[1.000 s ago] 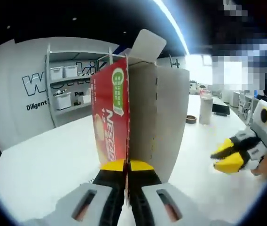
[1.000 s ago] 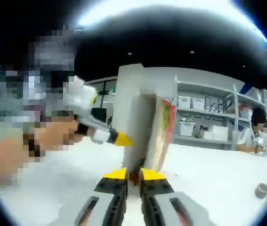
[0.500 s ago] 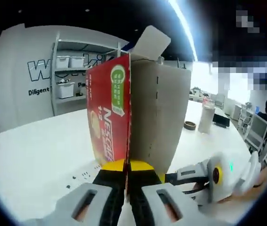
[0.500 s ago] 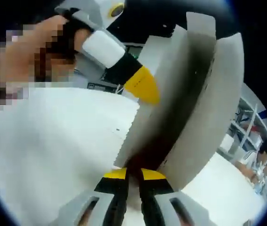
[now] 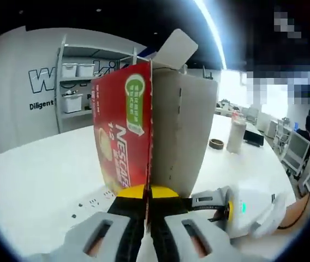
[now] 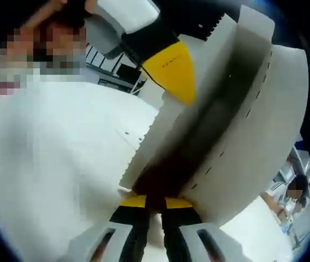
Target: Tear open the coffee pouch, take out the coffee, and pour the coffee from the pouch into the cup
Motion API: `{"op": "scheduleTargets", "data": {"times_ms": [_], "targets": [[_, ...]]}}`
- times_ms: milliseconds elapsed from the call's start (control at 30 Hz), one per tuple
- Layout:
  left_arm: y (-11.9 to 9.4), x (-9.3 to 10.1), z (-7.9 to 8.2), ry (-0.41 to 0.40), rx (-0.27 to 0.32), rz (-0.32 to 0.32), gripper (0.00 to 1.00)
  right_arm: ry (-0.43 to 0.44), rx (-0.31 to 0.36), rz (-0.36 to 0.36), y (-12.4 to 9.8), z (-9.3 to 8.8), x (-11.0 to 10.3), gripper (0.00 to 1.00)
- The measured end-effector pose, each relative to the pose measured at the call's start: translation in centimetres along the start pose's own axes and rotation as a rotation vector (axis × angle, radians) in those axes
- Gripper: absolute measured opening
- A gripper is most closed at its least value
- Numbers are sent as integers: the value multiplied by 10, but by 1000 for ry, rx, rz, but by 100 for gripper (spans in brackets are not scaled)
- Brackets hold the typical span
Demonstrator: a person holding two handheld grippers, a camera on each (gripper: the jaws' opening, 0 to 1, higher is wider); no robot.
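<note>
A: Biggest first: white table point(image 5: 40, 180) across the lower half of the left gripper view, shelving with storage bins point(image 5: 76, 87) at ten o'clock, a tall canister point(image 5: 236, 132) and a tape roll point(image 5: 216, 143) at three o'clock.

B: And the task's thing?

A: Red Nescafé carton point(image 5: 123, 142), held up off the table, long axis running twelve to six straight above the jaws. Red printed face toward nine o'clock, grey cardboard inner panel point(image 5: 185, 136) toward three, top flap point(image 5: 172, 49) open at twelve.

B: Jaw state on the left?

A: Left gripper point(image 5: 147, 192) pinched narrow on the carton's bottom edge, yellow tips flush against the board.

B: The other one?

A: Right gripper point(image 6: 155, 202) also closed tight, tips on a lower corner where two grey flaps point(image 6: 242, 136) splay apart toward one o'clock. In the right gripper view, the left gripper's yellow tip sits at twelve, touching the flap's serrated edge. Right gripper's body in the left gripper view at four o'clock, just beside the left jaws.

B: Deciding relation for the tear?

A: Both grips at the bottom end, close together, carton rising away from them. Opening probably calls for pulling the two apart across the perforated seam. Sachets inside possibly present; dark interior too blurred to tell.
</note>
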State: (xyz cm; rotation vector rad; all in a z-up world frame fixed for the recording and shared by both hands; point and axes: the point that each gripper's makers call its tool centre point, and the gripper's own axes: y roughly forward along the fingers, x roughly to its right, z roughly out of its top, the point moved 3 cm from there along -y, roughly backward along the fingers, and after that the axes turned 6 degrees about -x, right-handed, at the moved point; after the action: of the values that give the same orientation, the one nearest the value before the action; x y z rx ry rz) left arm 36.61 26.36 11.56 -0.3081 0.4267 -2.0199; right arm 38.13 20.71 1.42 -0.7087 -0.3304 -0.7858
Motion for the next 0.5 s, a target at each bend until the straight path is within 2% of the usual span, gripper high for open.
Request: {"op": "scheduleTargets", "data": {"times_ms": [100,233,500], "targets": [[1,2,0,12,-3,-1,3,1,-2,-5,0,0,2,6],[0,2,1,16,-2,0,3,53,3,0,-5,-1,4,2],[0,0,1,14,2,0,3,107,46,25,-32,3,0,2]]}}
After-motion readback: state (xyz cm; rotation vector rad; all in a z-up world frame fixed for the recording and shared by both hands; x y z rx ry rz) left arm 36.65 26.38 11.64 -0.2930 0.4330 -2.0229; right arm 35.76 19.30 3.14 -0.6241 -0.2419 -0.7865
